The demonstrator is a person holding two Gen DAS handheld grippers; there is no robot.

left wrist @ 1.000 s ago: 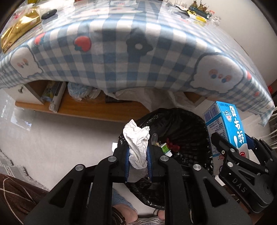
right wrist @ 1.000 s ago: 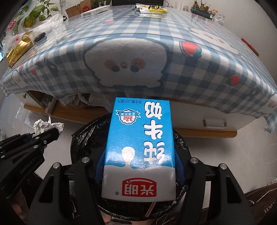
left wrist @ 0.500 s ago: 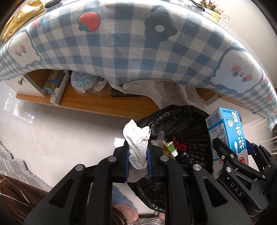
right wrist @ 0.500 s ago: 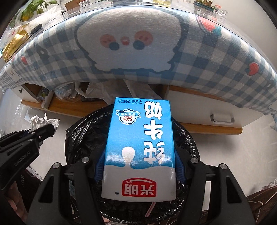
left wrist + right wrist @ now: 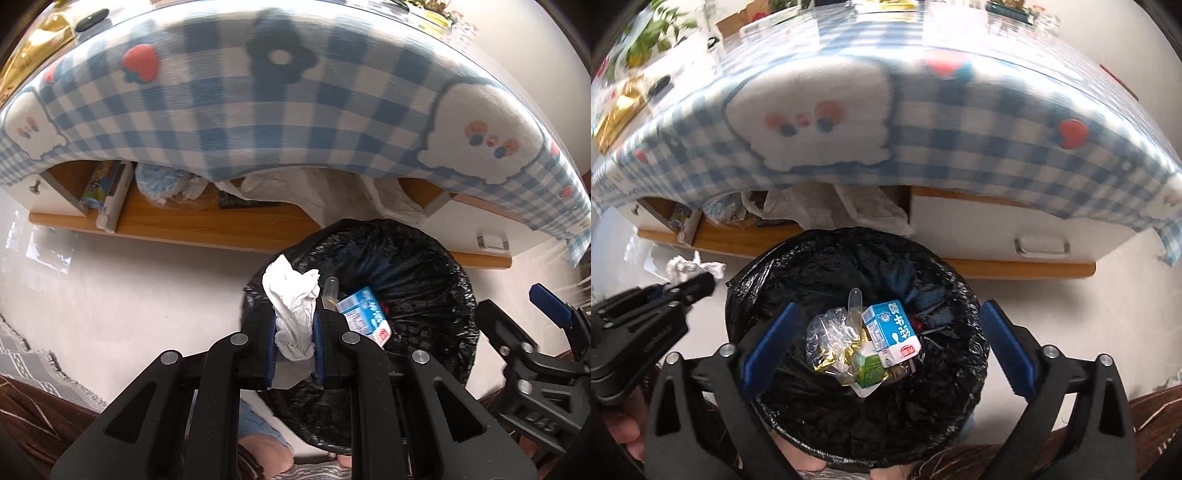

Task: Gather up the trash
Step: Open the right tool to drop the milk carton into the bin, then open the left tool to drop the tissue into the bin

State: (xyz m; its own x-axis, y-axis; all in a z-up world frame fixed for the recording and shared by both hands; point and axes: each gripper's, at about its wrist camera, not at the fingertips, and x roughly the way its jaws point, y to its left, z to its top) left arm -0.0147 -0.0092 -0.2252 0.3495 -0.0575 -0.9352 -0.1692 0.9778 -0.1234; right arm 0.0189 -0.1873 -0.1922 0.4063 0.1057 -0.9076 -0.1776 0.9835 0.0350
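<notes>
My left gripper [image 5: 294, 325] is shut on a crumpled white tissue [image 5: 293, 295] and holds it over the left rim of a bin lined with a black bag [image 5: 436, 266]. My right gripper [image 5: 886, 332] is open and empty above the same bin [image 5: 798, 266]. The blue milk carton [image 5: 892, 332] lies inside the bin on other trash, and also shows in the left wrist view [image 5: 364, 315]. The left gripper with its tissue [image 5: 692, 267] shows at the left of the right wrist view; the right gripper [image 5: 517, 314] shows at the right of the left wrist view.
A table with a blue checked cloth [image 5: 258, 110] overhangs just behind the bin. Below it is a wooden shelf [image 5: 192, 225] with bags and boxes, and a white drawer [image 5: 1041, 243]. Pale floor [image 5: 129, 302] lies left of the bin. A person's legs are below.
My right gripper opened and the milk carton dropped into the bin. Both grippers tilted further down over the bin. The left gripper still holds the tissue.
</notes>
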